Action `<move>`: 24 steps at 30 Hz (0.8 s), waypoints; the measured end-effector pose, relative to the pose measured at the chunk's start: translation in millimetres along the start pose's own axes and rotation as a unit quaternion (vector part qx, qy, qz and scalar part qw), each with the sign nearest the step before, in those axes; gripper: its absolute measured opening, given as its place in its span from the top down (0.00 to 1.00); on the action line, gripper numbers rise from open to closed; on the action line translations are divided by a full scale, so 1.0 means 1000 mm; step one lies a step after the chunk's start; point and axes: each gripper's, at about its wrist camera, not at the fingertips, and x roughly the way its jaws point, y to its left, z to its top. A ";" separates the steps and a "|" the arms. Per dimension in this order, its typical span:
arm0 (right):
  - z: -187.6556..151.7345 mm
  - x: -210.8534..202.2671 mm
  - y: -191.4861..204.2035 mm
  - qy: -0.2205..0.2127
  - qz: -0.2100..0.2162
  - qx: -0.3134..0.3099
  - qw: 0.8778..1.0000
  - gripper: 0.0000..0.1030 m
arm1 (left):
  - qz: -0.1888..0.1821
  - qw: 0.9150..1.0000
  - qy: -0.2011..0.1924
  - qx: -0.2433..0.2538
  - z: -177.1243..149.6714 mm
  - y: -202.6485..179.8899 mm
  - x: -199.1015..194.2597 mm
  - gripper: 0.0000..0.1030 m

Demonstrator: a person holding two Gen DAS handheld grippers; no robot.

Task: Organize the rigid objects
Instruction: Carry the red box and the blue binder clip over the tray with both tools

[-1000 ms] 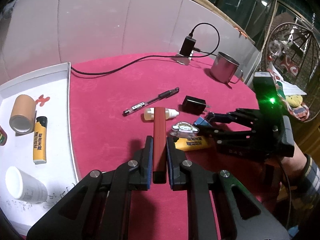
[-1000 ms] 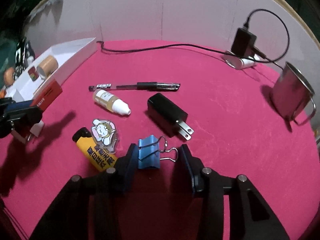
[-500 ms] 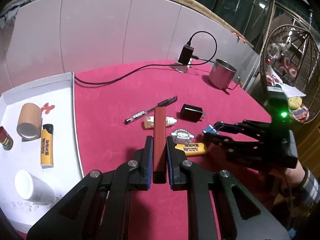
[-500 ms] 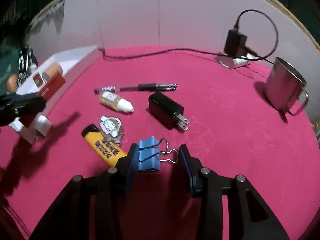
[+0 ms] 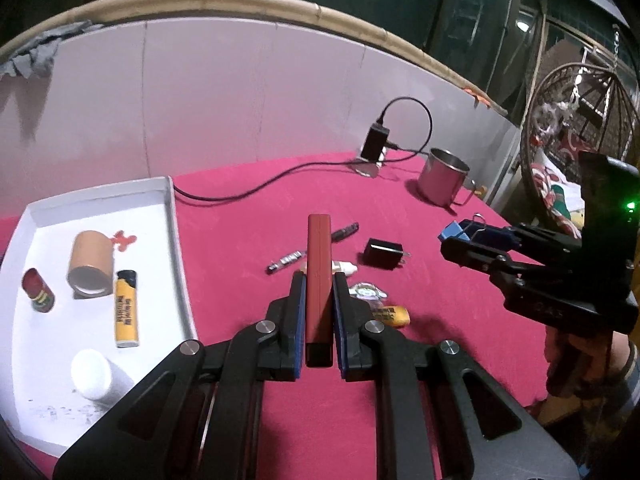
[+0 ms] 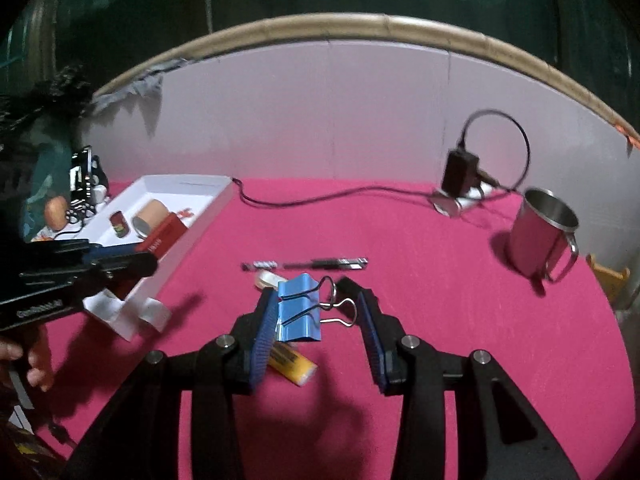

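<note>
My left gripper [image 5: 319, 277] is shut on a slim dark red box [image 5: 319, 240], held above the pink table and pointing away from me. A white tray [image 5: 173, 216] lies to its left with a cardboard tube [image 5: 90, 264], a yellow lighter [image 5: 126, 308], a small red can [image 5: 38, 290] and a white bottle [image 5: 92, 374] in it. My right gripper [image 6: 316, 300] is shut on a blue binder clip [image 6: 298, 308], lifted clear of the table, its wire handles toward the right finger. In the right wrist view the left gripper [image 6: 120, 264] hovers by the tray [image 6: 208, 208].
On the cloth lie a pen [image 5: 312, 248], a dropper bottle [image 5: 346, 267], a black plug adapter [image 5: 384, 254], a cartoon charm [image 5: 366, 292] and a second yellow lighter [image 6: 292, 364]. A steel mug [image 6: 540, 232] and a charger with its cable [image 6: 460, 172] stand at the back right by the white wall.
Both grippers have risen. The right one has lifted the blue binder clip off the table. The left one still holds the red box, now higher over the cloth.
</note>
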 end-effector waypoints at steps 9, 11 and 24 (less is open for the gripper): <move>0.015 -0.005 0.026 -0.020 0.014 -0.020 0.999 0.61 | 0.017 0.999 -0.026 -0.022 0.002 0.022 -0.021 0.89; 0.019 -0.005 0.030 -0.023 0.016 -0.023 0.999 0.61 | 0.020 0.999 -0.029 -0.028 0.002 0.027 -0.025 0.89; 0.044 -0.004 0.065 -0.041 0.042 -0.049 0.997 0.61 | 0.048 0.995 -0.053 -0.068 0.001 0.067 -0.048 0.89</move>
